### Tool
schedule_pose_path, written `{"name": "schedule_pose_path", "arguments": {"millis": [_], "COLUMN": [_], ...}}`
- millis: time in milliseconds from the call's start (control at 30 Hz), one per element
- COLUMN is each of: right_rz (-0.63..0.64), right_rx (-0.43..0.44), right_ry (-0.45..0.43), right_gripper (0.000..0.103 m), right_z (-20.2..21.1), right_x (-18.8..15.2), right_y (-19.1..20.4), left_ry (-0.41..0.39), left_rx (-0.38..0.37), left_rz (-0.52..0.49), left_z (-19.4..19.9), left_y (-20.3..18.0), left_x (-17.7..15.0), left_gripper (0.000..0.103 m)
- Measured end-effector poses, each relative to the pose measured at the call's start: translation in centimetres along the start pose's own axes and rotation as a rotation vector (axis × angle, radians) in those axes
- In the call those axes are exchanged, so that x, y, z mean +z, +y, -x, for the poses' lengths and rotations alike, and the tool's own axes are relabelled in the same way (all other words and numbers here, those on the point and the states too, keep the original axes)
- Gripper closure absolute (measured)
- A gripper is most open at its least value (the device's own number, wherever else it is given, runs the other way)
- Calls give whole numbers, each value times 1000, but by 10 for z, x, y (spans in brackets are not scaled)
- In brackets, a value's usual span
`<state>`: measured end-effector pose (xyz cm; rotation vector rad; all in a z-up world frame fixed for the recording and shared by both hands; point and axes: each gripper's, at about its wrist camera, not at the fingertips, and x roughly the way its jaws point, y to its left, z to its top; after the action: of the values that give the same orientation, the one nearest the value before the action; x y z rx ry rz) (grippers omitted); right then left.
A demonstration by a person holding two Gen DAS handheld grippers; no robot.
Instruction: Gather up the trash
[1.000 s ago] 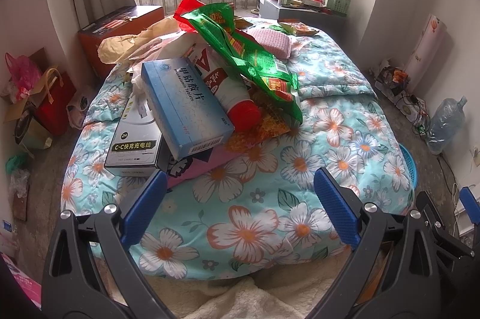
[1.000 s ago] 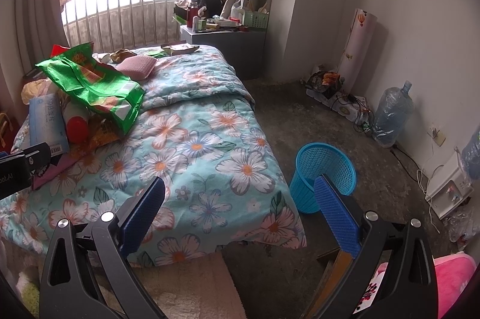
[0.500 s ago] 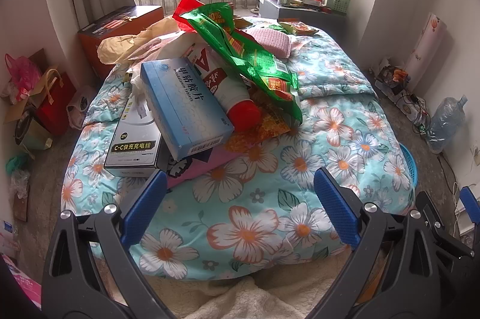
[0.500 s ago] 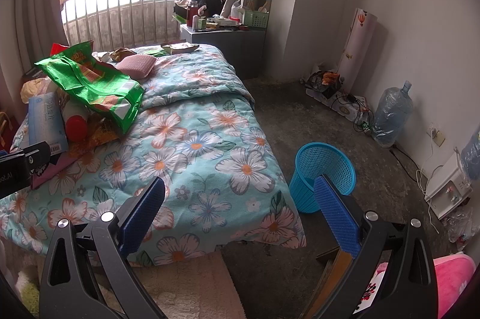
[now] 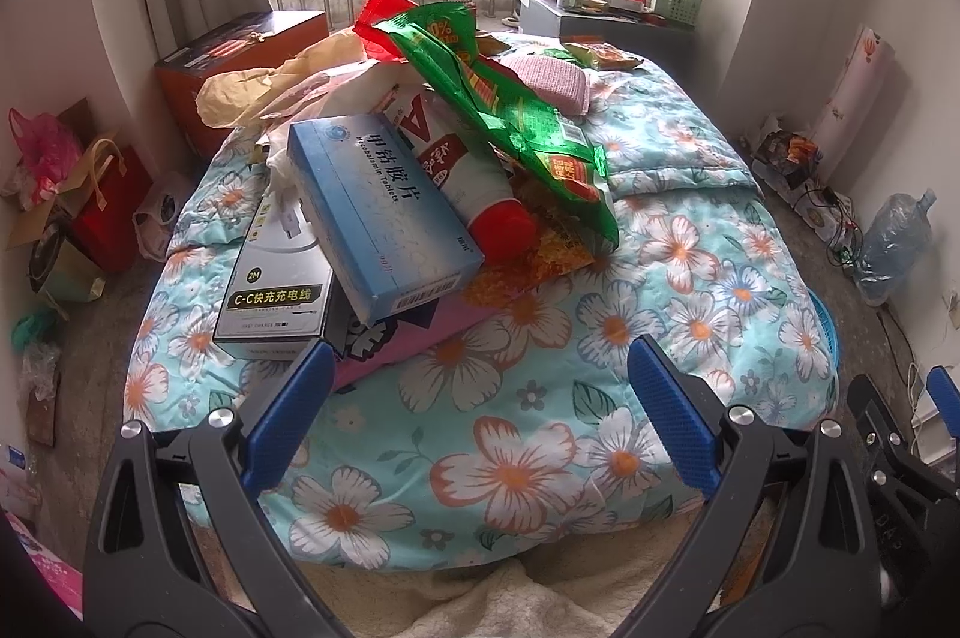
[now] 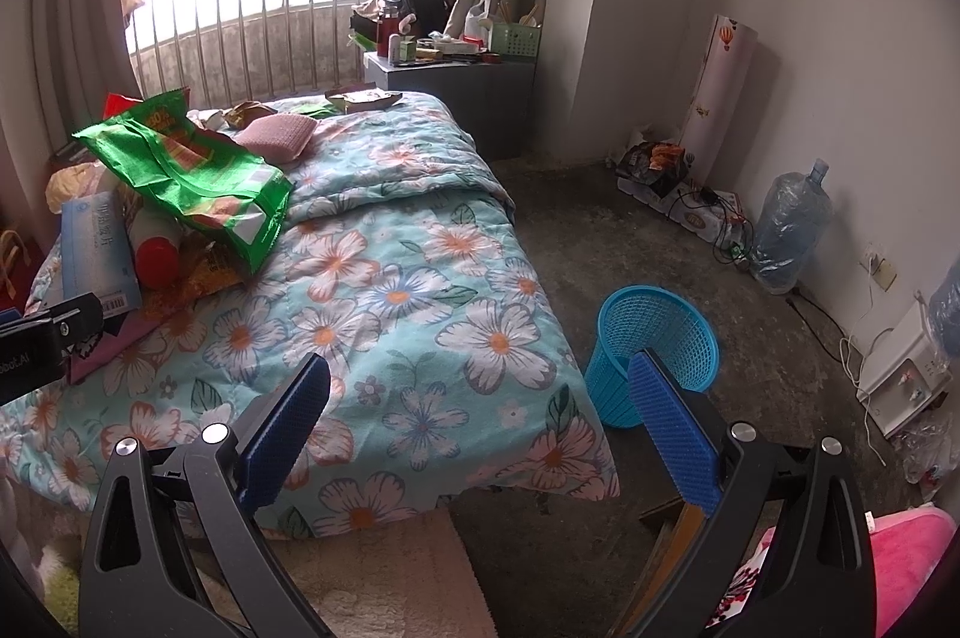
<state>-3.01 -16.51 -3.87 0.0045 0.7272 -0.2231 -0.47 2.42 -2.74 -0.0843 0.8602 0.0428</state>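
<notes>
A heap of trash lies on the floral bed (image 5: pixel 630 338): a blue tablet box (image 5: pixel 378 212), a white cable box (image 5: pixel 276 278), a white bottle with a red cap (image 5: pixel 474 182), a green snack bag (image 5: pixel 510 110) and crumpled tan paper (image 5: pixel 258 86). My left gripper (image 5: pixel 480 398) hangs open over the bed's near end, short of the heap. In the right wrist view the same green bag (image 6: pixel 192 170) and blue box (image 6: pixel 99 248) sit at the left. My right gripper (image 6: pixel 480 410) is open and empty near the bed corner, beside a blue mesh basket (image 6: pixel 654 344).
A nightstand (image 6: pixel 456 80) with clutter stands past the bed's far end. A water jug (image 6: pixel 786 230), cables and a rolled poster (image 6: pixel 720 86) line the right wall. Bags (image 5: pixel 72 194) and a brown box (image 5: pixel 234 62) sit left of the bed. A cream rug (image 6: pixel 384 578) lies below.
</notes>
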Motion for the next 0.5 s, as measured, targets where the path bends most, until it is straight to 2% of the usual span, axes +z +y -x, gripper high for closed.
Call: {"name": "schedule_pose_path", "arguments": {"millis": [133,333,500], "right_rz": [15,12,-15], "right_rx": [25,115,195], "right_ry": [-19,-70,-36], "right_gripper": [6,6,6], "right_z": [-7,-23,-47], "right_x": [10,29,37], "right_y": [7,25,37], "left_ry": [-56,-211,-286], "left_rx": [-12,-52,-67], "left_rz": [23,67,114], "left_z": [1,9,5], "left_y": [24,71,117], "left_x": [7,26,51], "left_gripper": [9,9,9]}}
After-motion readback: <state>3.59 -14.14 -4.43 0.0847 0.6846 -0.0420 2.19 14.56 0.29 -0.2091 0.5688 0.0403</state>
